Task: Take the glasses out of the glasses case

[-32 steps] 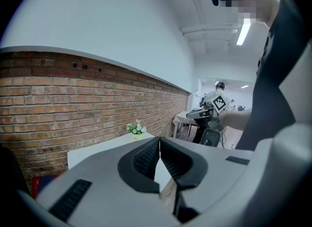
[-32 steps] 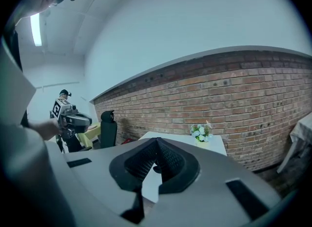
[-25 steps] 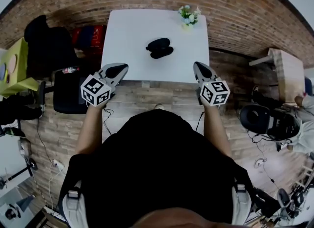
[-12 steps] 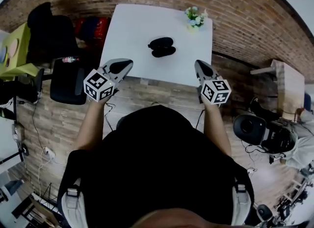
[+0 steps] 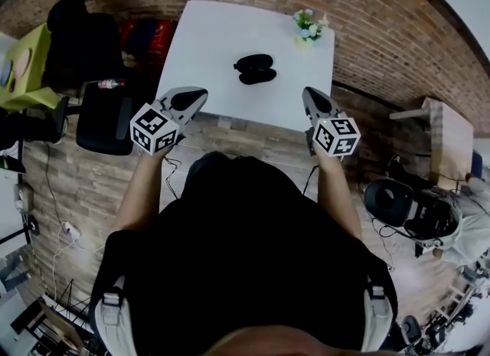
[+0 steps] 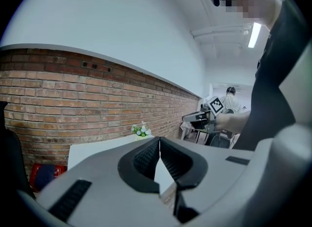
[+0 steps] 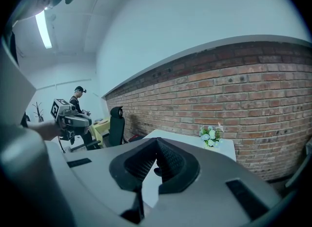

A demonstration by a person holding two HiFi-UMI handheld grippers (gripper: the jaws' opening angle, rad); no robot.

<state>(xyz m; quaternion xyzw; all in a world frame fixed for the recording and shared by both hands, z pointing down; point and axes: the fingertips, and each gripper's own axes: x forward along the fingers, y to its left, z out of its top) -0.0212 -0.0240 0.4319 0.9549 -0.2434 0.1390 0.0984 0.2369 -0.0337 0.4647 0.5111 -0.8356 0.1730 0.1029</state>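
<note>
The black glasses case (image 5: 255, 69) lies on the white table (image 5: 222, 48), past its middle, and shows as two dark oval shapes side by side. I cannot make out any glasses. My left gripper (image 5: 197, 96) hovers at the table's near left edge, shut with nothing in it. My right gripper (image 5: 308, 93) is held at the near right edge, also shut and holding nothing. Both are well short of the case. In the right gripper view a small dark bit of the case (image 7: 157, 171) shows between the jaws' bases.
A small pot of flowers (image 5: 308, 25) stands at the table's far right corner, against the brick wall. A black office chair (image 5: 99, 117) and red items (image 5: 145, 37) are left of the table. Another chair (image 5: 402, 194) and a small table (image 5: 452, 117) are to the right.
The head view has drifted, so the table sits slightly higher and further right in the picture. Both grippers stay shut near the table's front edge. The case has not moved.
</note>
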